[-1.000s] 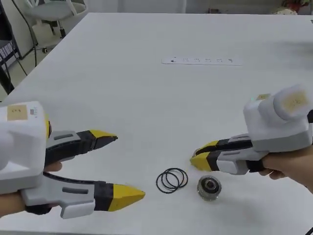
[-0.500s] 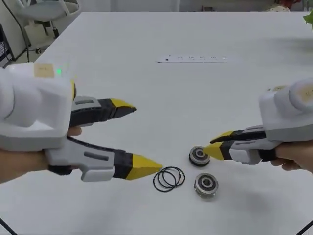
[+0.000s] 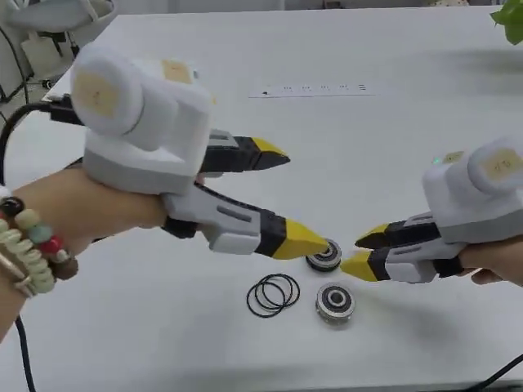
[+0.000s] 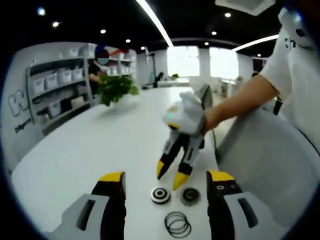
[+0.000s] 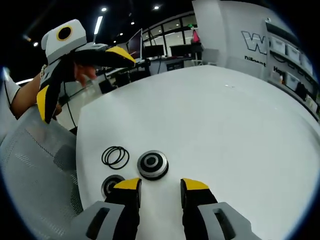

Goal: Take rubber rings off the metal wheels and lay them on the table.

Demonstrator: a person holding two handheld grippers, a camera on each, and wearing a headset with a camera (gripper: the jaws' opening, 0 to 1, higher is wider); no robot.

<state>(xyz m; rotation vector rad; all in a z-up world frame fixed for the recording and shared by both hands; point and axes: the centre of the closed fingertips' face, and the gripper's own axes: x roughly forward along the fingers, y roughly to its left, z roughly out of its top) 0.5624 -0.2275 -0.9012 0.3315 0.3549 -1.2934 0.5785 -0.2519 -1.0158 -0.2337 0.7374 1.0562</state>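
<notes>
The white table lies open across the upper frame. At centre-left, the left gripper has its jaws spread wide. The right gripper, lower right, is slightly parted and holds nothing. One metal wheel sits between their tips, and a second wheel lies below it. The loose rubber rings lie just left, near the table's edge.

Two metal wheels — roughly three loose rubber rings

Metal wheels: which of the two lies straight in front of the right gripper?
The farther wheel, just ahead of the right gripper and in line with its tips. The other wheel sits off to its side, beside the rubber rings.
</notes>
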